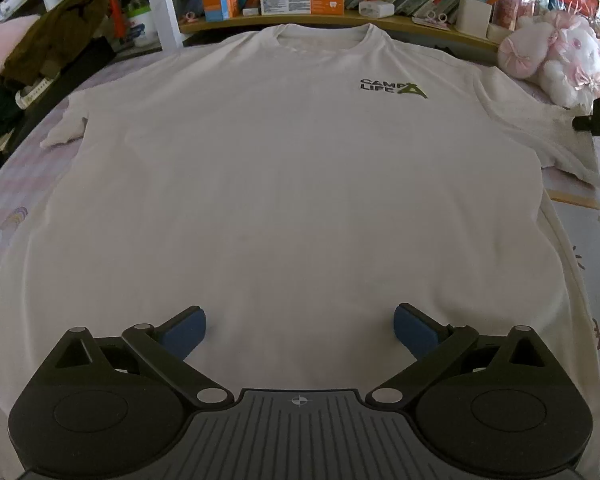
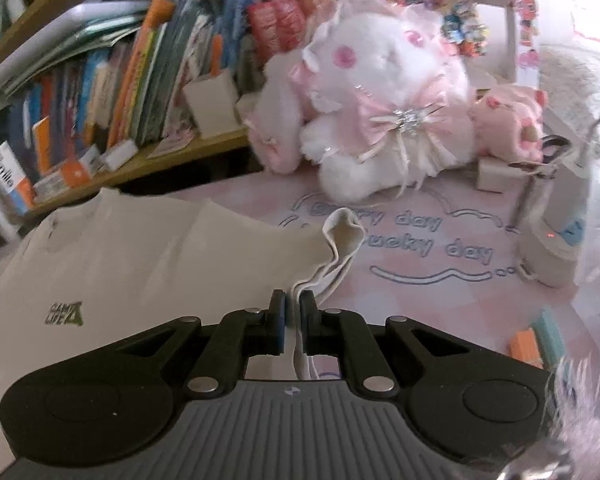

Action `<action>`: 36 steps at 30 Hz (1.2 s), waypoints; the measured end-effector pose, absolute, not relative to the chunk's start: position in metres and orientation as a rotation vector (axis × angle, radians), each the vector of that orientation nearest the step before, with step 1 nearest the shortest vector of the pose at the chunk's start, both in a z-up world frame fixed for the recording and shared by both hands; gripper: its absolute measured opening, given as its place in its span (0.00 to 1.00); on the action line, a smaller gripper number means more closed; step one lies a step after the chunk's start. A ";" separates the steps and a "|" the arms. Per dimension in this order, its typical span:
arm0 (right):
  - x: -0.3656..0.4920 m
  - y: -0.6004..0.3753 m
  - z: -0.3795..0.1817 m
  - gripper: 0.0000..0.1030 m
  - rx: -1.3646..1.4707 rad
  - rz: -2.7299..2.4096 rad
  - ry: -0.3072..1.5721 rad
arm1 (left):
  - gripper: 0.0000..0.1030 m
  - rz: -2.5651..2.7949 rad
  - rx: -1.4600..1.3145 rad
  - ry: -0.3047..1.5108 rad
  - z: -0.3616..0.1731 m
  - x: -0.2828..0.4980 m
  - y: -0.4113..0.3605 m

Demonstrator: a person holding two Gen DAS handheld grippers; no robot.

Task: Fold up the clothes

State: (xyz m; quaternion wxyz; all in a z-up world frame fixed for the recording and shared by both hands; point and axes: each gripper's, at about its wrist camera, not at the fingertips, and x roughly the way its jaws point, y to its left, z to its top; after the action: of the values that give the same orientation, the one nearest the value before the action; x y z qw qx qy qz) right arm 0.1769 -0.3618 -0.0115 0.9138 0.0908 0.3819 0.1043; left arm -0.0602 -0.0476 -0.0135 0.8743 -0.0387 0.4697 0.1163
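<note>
Right gripper (image 2: 293,312) fingers pinch the T-shirt (image 1: 284,184) sleeve (white); left gripper (image 1: 300,330) fingers spread.

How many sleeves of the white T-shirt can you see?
2. One sleeve lies bunched at the shirt's left edge; the other sleeve is pinched at its hem by the right gripper. The left gripper hovers open over the T-shirt.

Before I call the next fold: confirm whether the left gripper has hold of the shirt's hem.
No. The left gripper is wide open above the white T-shirt, its blue pads clamping no cloth.
</note>
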 end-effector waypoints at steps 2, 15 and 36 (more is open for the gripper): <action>0.180 -0.361 -0.014 0.07 0.172 0.216 0.804 | 0.99 0.243 -0.085 0.981 -0.014 -0.060 -0.047; 0.175 -0.376 -0.025 0.15 0.227 0.194 0.873 | 0.99 0.241 -0.100 0.979 -0.015 -0.062 -0.045; 0.190 -0.287 0.052 0.07 0.275 0.255 0.824 | 0.99 0.158 -0.102 0.863 0.002 -0.072 0.021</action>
State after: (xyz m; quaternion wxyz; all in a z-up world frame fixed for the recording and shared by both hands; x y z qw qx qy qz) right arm 0.1895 -0.2875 0.0524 0.8993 0.1330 0.3979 0.1230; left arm -0.0725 0.0213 0.0019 0.9041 -0.0495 0.4174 0.0765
